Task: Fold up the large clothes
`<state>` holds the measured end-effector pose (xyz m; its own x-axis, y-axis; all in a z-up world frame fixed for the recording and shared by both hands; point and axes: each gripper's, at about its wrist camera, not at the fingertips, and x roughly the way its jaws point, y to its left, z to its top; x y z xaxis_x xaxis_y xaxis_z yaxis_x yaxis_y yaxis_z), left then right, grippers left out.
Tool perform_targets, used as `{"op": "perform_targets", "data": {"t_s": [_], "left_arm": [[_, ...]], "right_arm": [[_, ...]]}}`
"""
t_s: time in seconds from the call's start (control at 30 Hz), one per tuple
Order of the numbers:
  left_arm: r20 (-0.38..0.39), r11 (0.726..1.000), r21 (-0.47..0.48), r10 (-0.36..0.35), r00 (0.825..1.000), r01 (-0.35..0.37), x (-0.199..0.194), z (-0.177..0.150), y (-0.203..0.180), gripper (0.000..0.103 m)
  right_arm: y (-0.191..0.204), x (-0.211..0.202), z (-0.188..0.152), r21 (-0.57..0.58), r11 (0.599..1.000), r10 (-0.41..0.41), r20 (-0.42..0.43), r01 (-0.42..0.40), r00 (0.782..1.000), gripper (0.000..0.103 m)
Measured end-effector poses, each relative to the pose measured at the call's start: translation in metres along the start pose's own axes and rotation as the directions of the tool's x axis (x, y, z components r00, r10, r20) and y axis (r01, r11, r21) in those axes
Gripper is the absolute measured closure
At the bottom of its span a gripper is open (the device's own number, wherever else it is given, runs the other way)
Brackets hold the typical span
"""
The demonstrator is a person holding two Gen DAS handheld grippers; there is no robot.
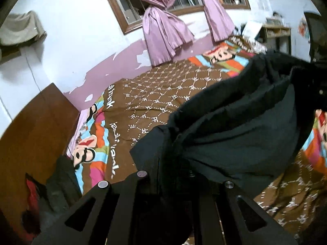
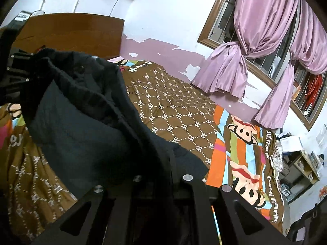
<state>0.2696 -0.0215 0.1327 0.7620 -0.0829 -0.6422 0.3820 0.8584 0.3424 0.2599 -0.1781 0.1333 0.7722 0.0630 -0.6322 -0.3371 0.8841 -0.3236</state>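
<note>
1. The left gripper is clamping shut on the black garment; cloth is bunching right at its fingertips & draping over the jaws, hiding them.
2. The right gripper is also pinching shut on the same garment; fabric is covering the tips here too.
3. The garment is hanging stretched between the 2 grippers, sagging in the middle, above the bed. Its lower folds look close to the bedspread; whether they are touching it, can't tell.
4. In the right wrist view the far end of the cloth is running up toward the top-left, where a dark gripper frame is showing; in the left wrist view the cloth is running off to the upper right.
5. The bedspread is lying brown w/ a white dotted lattice, bordered by striped cartoon-monkey bands along its edges.
6. A wooden headboard is standing at the head end of the bed, against the white & purple wall.
7. Purple curtains are hanging knotted at a barred window along the bed's far side.
8. A small shelf unit is standing beyond the foot-end corner.
</note>
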Motion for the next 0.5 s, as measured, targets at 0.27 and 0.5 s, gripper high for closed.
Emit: {"op": "perform_targets", "data": {"t_s": [0.27, 0.5], "left_arm": [[-0.028, 0.998, 0.033, 0.045, 0.999, -0.044, 0.060, 0.003, 0.004, 0.097], [-0.066, 0.999, 0.009, 0.038, 0.997, -0.038, 0.131, -0.001, 0.012, 0.096]], "right_arm": [[-0.016, 0.064, 0.010, 0.005, 1.000, -0.004, -0.017, 0.004, 1.000, 0.095], [-0.018, 0.120, 0.007, -0.037, 0.999, -0.004, -0.041, 0.002, 0.999, 0.094]]}}
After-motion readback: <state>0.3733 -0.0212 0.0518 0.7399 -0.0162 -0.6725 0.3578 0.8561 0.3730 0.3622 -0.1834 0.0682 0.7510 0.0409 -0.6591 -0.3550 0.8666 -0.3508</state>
